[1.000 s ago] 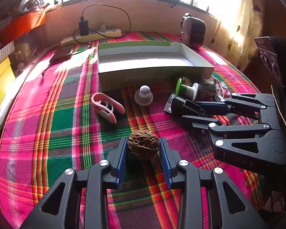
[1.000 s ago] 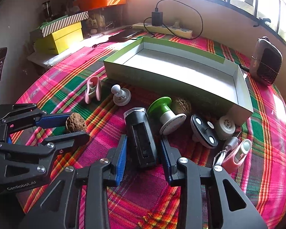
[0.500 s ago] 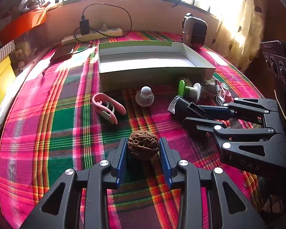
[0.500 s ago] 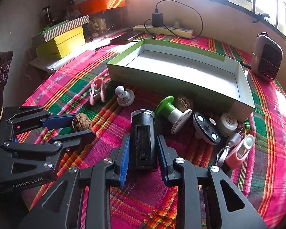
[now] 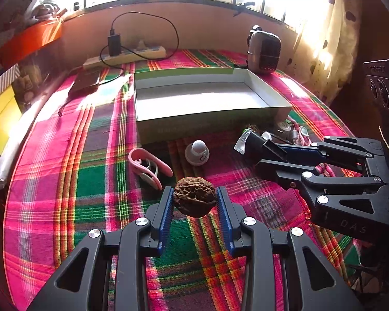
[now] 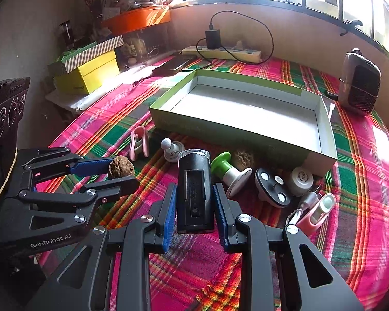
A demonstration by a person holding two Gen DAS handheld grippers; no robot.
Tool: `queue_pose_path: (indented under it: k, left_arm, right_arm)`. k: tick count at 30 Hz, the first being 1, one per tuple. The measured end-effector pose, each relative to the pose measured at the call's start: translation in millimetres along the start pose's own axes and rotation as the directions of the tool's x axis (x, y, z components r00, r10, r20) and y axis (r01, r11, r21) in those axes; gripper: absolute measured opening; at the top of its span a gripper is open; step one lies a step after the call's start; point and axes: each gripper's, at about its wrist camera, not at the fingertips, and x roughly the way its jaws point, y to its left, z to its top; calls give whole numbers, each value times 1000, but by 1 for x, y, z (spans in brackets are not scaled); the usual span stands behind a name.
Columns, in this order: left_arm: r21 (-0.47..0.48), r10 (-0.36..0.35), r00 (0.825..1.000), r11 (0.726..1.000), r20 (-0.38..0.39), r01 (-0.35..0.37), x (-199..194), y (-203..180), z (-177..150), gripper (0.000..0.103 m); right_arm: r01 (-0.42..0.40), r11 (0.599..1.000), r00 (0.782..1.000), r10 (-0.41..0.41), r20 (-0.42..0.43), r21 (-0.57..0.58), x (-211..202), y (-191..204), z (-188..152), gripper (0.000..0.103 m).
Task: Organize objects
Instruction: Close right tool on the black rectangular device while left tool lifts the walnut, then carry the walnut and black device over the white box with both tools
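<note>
My left gripper [image 5: 194, 202] is shut on a brown walnut [image 5: 194, 200] and holds it above the plaid cloth; it also shows in the right wrist view [image 6: 121, 167]. My right gripper [image 6: 194, 202] is shut on a black rectangular device [image 6: 194, 191], lifted off the cloth; it also shows in the left wrist view [image 5: 262, 146]. An empty green-and-white box [image 6: 246, 108] lies open beyond both grippers. On the cloth lie a pink clip [image 5: 149, 167], a white knob [image 5: 197, 151], a green-topped knob [image 6: 227, 171], a second walnut [image 6: 242, 158], a black disc [image 6: 272, 186] and a pink tube [image 6: 316, 211].
A small heater [image 6: 360, 88] stands at the back right. A power strip with charger [image 6: 220, 49] lies along the back wall. Yellow and striped boxes [image 6: 90, 67] stack at the left, beside an orange tray [image 6: 140, 19]. A phone [image 5: 85, 83] lies at the back left.
Both grippers have risen: the left lifted the walnut off the cloth, and the right, open around the black device a second ago, closed on it and lifted it.
</note>
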Motion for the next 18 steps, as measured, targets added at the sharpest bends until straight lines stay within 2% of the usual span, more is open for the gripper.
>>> queue_pose_path:
  k: [8,18]
  left_arm:
    - [13,-3,1000,1000,24,3,-3,1,25,31]
    - [4,2,1000,1000,25,-2,10,9,62,31]
  right_arm:
    - [25,999,999,-26,27,32,-9,-12,15,29]
    - [93,992,994,-97,50,80,-13,-37,43,29]
